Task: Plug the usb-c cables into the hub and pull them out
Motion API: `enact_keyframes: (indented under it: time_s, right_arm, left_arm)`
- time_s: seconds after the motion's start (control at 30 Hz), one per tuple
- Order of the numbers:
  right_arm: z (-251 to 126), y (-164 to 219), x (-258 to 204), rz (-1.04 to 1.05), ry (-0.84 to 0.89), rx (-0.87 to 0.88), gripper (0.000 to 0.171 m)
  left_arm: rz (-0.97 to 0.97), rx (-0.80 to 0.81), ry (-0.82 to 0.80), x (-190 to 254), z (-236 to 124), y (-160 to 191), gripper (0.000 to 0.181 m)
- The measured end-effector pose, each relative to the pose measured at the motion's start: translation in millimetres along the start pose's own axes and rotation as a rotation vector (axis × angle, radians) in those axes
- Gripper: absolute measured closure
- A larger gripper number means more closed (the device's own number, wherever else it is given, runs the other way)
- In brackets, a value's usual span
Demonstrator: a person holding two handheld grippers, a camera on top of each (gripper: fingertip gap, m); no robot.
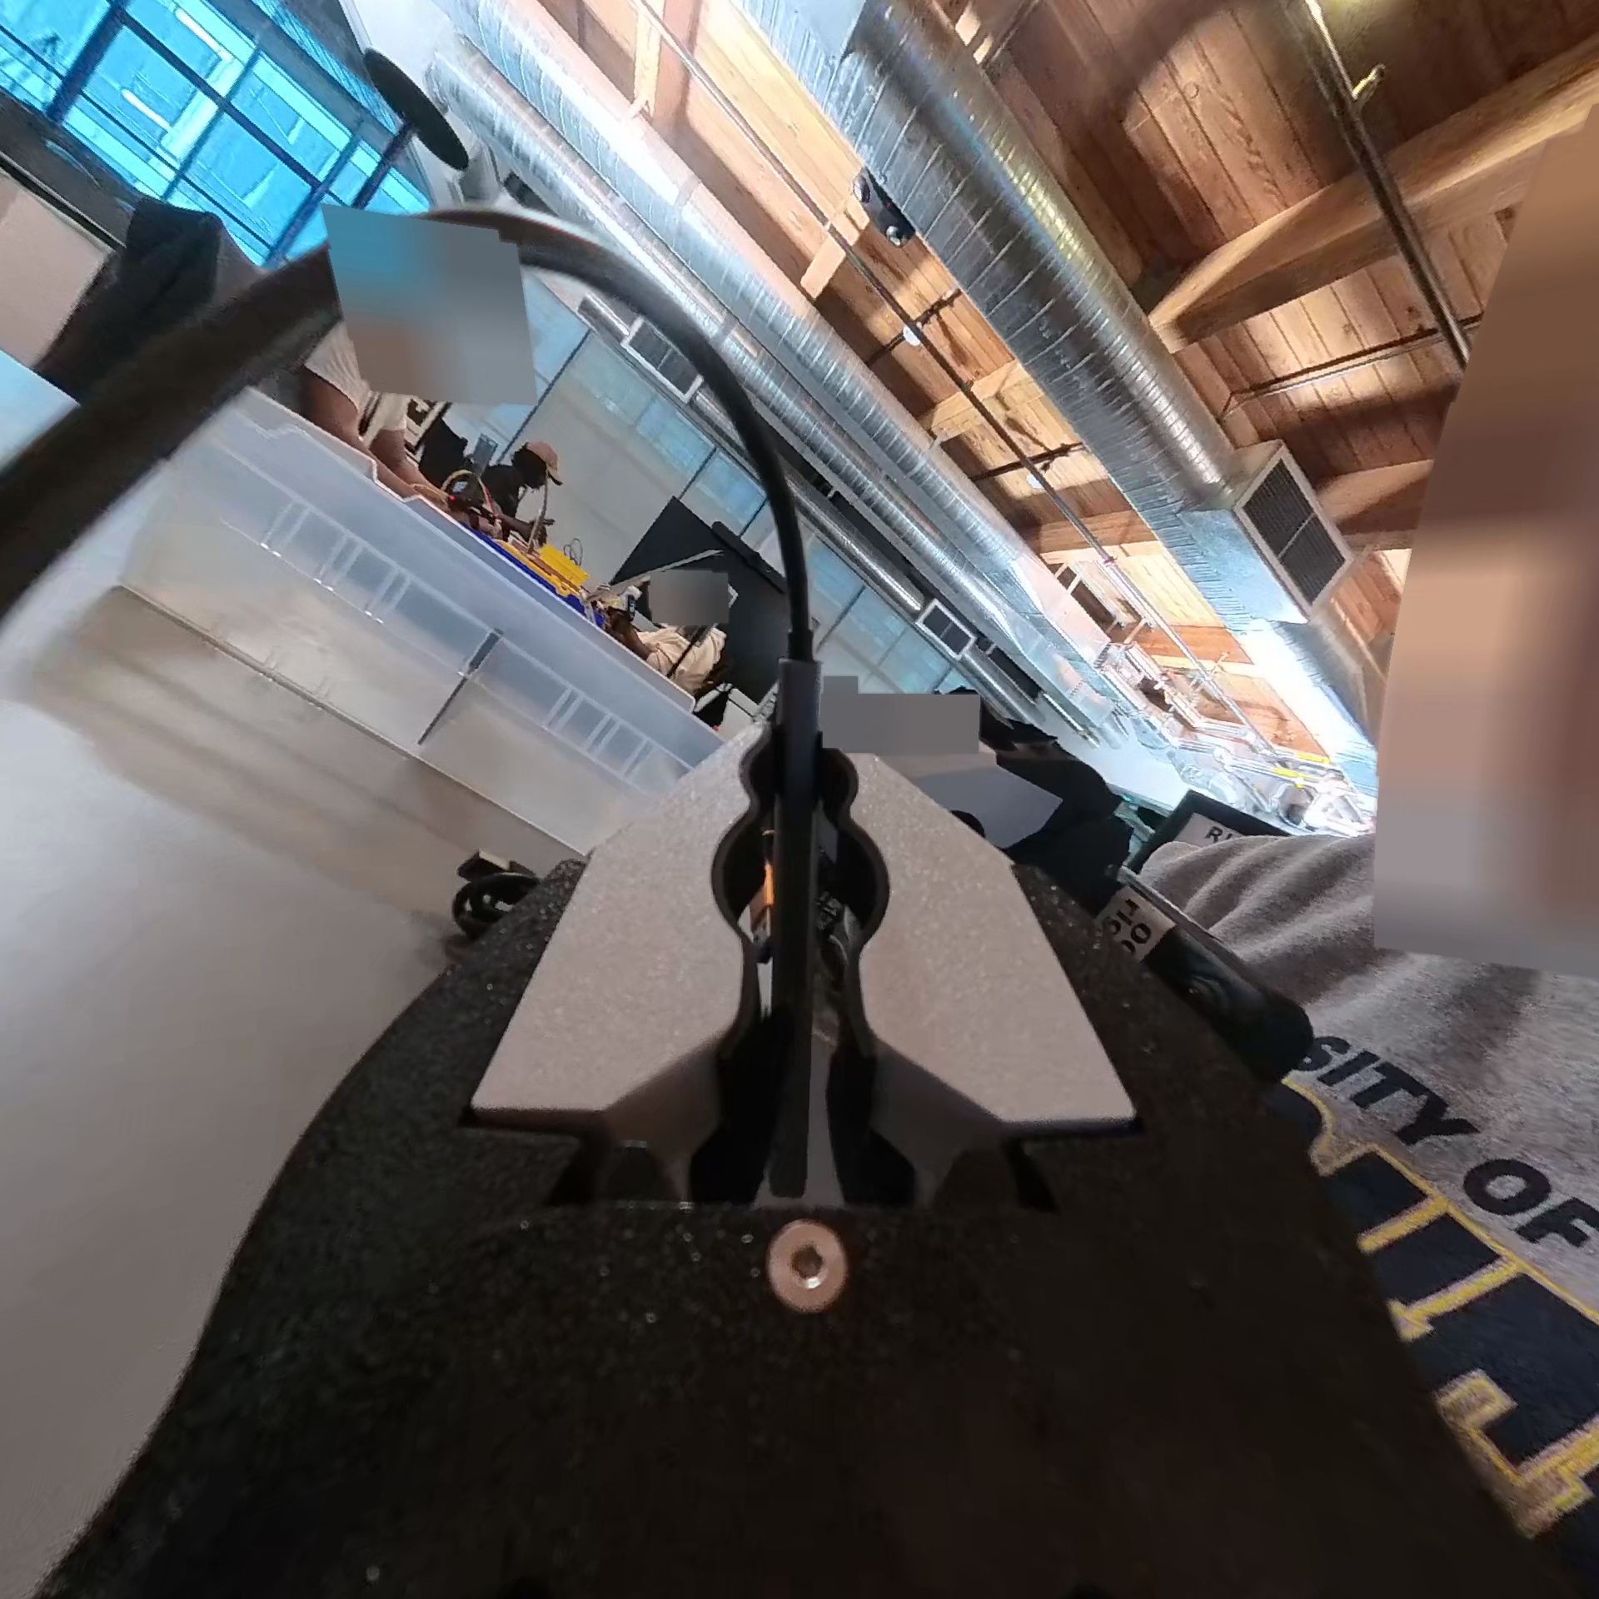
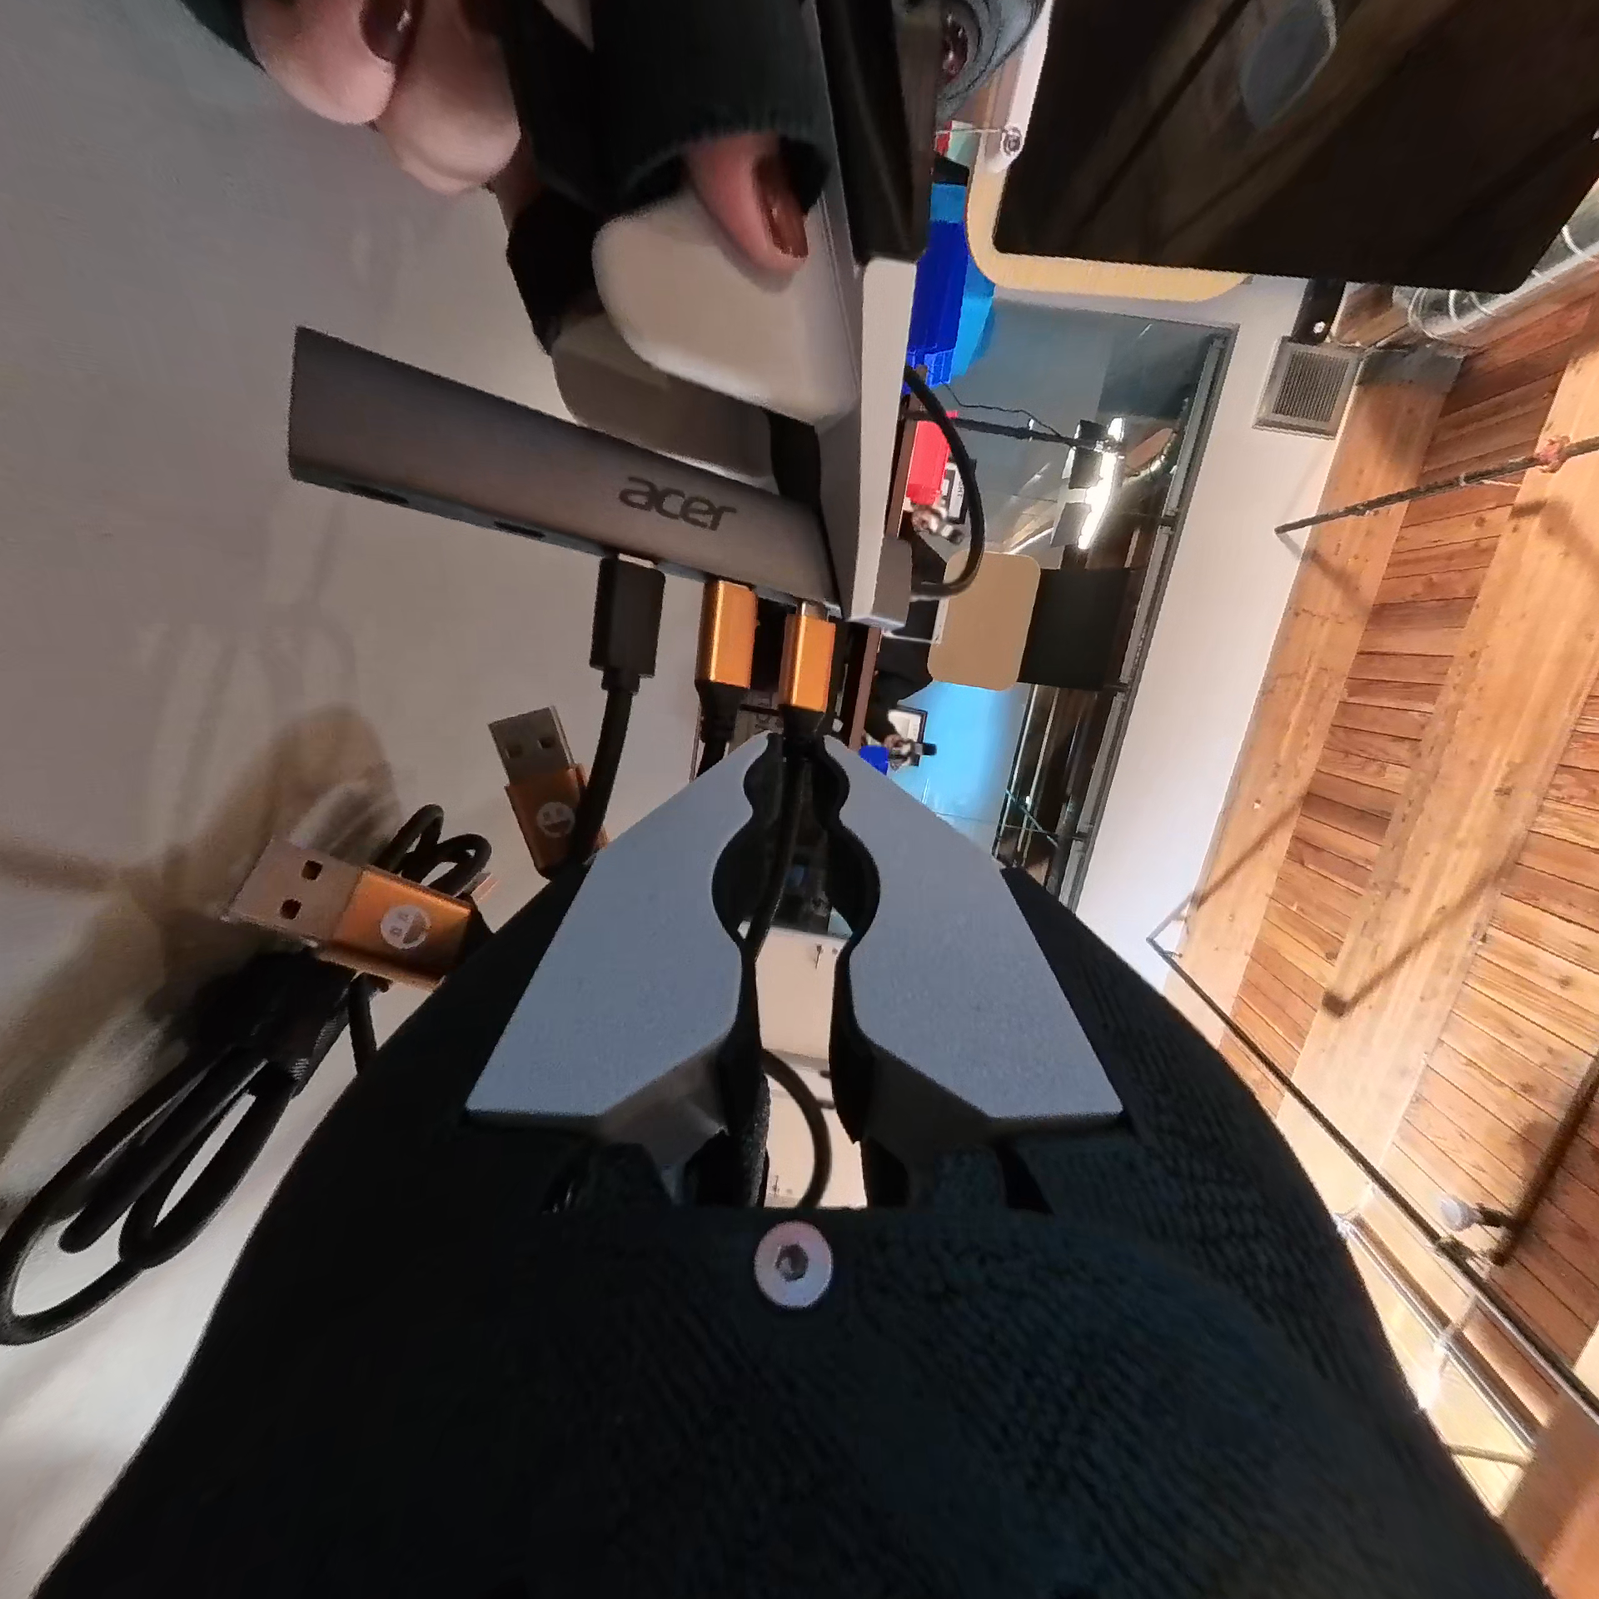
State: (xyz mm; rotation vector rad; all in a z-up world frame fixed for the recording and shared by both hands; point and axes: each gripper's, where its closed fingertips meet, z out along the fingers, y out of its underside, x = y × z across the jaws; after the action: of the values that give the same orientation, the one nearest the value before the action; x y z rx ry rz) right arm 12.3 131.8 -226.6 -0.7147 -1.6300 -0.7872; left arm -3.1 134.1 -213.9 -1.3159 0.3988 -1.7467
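Both tongs are closed on something thin. Left tongs (image 1: 800,761) hold the hub (image 2: 554,471) by its narrow edge, with the hub's own black cord (image 1: 783,484) curving up out of the tips; in the right wrist view these same tongs appear far off as grey fingers clamped over one end of the grey bar. Right tongs (image 2: 796,753) are shut around a black braided cable (image 2: 779,874), just behind its orange usb-c plug (image 2: 806,658), which sits at the last port next to the clamped end. I cannot tell if this plug is fully seated or a little way out. Beside it a second orange plug (image 2: 727,636) and a black plug (image 2: 625,627) are in the hub, so I judge that the plugging part is mostly done and the pulling out remains, or is only beginning. On the white worktop (image 2: 173,519) lie two loose orange usb-a ends (image 2: 346,908) with coiled black cable (image 2: 173,1151), well apart from the hub.
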Motion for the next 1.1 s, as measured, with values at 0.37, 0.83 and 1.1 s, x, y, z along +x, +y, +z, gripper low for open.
enact_keyframes:
  time_s: [0.37,0.83,1.1]
  right_arm:
    - [5,-2,-6,0.106,-0.034,0.018,0.168]
    - [-10,9,6,0.671,-0.279,0.224,0.142]
    - [-28,-24,-12,1.027,-0.777,0.418,0.116]
  left_arm:
    - [0.01,-0.012,-0.054,-5,1,3,0.174]
    - [0.255,-0.057,-0.097,5,6,0,0.174]
    - [0.588,-0.225,-0.063,29,18,24,0.174]
